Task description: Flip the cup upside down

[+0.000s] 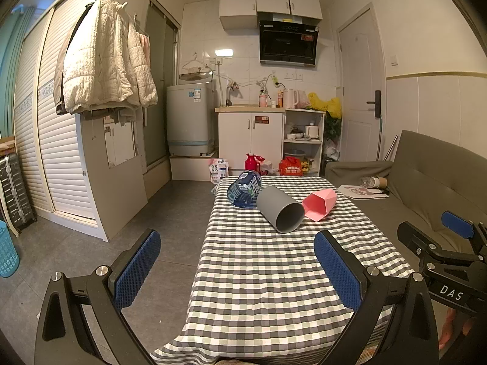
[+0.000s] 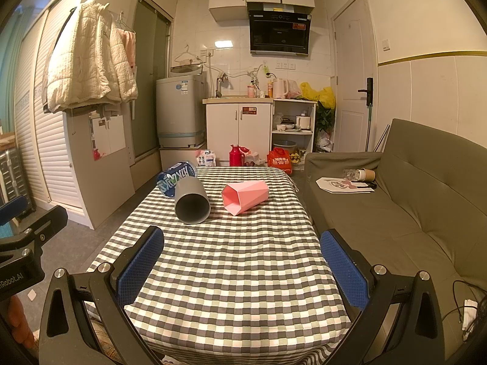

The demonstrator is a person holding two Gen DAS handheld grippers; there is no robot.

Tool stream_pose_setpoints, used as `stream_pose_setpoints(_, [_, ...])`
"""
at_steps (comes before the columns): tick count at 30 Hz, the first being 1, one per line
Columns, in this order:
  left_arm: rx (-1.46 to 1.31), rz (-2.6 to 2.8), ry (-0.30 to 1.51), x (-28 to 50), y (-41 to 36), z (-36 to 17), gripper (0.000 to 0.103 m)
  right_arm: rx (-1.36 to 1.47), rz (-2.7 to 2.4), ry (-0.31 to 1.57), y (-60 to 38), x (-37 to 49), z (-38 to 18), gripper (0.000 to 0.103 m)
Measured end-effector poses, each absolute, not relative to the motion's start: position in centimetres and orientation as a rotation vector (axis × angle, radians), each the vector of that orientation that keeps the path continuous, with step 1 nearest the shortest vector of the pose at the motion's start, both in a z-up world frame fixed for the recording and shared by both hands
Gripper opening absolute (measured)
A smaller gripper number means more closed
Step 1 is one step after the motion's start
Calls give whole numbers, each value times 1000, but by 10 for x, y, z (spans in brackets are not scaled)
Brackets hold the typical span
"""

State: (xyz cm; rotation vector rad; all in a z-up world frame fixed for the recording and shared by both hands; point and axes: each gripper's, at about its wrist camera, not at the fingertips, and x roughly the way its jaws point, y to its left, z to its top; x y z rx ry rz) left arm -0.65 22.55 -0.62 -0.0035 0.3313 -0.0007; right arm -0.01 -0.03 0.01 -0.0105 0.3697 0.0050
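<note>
**Left wrist and right wrist views: three cups lying on a checked table, both grippers empty**

Left wrist view shows a table (image 1: 274, 273) covered in a grey, white and pale green checked cloth. Everything below is placed relative to the grey cup.

Three cups lie on their sides at the far end of the table. Going left to right:

- One dark blue cup (image 1: 244, 189) with white and green lettering, round and glossy, touching the grey cup on its far left side.
- One grey cup (image 1: 280, 209), a plain matte cylinder, its open mouth facing the camera. Nothing is visible inside it.
- One pink cup (image 1: 319, 205), faceted with flat angular sides, just to the right of the grey cup, mouth facing the near left. It looks empty in the right wrist view (image 2: 245, 197).

Two grippers are in view, both nearer the camera than the grey cup and well apart from it. The left gripper (image 1: 237, 270) has its fingers spread wide, holding nothing. The right gripper (image 2: 242, 269) is likewise spread wide and empty. Each has black arms and blue pads (image 1: 138, 270) with a fine grid texture.

Right of the table stands one olive-green fabric sofa (image 2: 411, 197).
</note>
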Motion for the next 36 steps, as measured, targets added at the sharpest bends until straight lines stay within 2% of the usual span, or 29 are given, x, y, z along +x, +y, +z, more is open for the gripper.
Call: stream_pose_setpoints(36, [-5,2,333,-8,225,-5,103,-12,4,370,1,-3,1,103])
